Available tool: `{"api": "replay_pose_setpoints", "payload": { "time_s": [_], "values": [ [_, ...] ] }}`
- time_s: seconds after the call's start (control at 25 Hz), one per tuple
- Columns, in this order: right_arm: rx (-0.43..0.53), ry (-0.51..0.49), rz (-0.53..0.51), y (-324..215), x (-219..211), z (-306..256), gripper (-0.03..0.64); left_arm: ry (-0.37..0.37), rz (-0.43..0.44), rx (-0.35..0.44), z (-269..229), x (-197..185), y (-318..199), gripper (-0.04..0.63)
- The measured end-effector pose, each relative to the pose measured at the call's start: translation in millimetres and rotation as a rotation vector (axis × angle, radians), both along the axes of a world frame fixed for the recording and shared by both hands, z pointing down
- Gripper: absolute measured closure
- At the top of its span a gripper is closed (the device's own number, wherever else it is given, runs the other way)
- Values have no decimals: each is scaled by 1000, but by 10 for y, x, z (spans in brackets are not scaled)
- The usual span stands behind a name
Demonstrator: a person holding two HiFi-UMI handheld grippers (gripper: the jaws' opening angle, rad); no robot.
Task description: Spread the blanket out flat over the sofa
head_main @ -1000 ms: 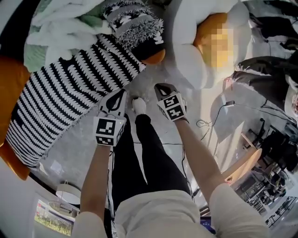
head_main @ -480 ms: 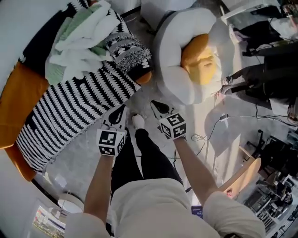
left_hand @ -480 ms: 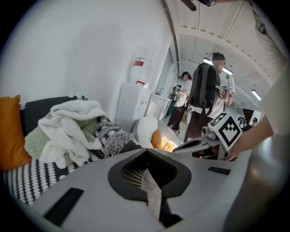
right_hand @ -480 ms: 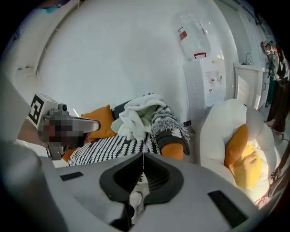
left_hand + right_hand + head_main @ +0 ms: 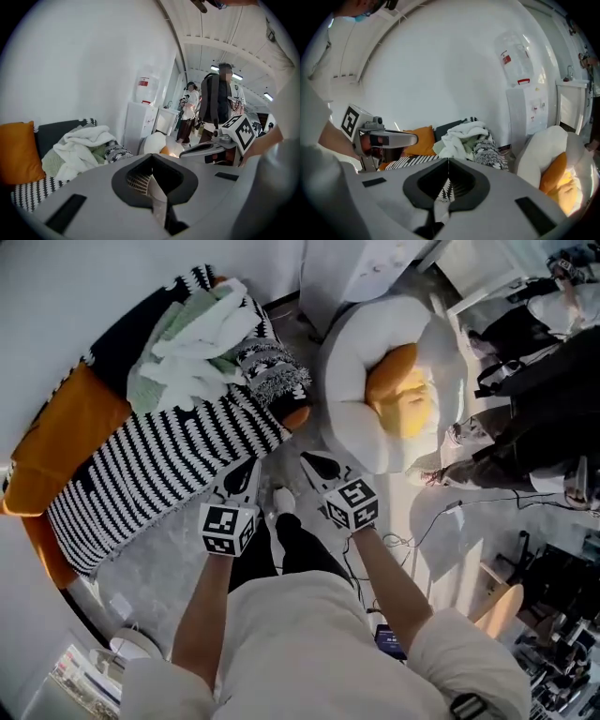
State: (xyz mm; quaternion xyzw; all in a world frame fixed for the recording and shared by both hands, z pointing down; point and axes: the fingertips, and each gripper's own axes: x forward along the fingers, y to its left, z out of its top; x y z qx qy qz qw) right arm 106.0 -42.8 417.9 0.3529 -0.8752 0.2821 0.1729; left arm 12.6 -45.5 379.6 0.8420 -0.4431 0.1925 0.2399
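Left hand-held gripper [image 5: 246, 469] and right hand-held gripper [image 5: 314, 463], jaws pressed together and empty, hover beside the striped blanket [image 5: 159, 474] on the sofa [image 5: 117, 343].

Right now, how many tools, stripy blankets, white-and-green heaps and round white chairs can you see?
tools: 2, the left tool and the right tool
stripy blanket: 1
white-and-green heap: 1
round white chair: 1
Total: 5
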Motion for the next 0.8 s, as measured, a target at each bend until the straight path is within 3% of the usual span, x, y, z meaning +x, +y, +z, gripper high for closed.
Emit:
{"api": "replay_pose_setpoints", "payload": {
  "time_s": [0.44, 0.8],
  "values": [
    [109, -86, -42, 114, -98, -782, 592, -6, -6, 87, -688, -60, 205, 577],
    [152, -111, 12, 255, -93, -1141, 592, 35, 7, 147, -1034, -174, 284, 577]
  ]
}}
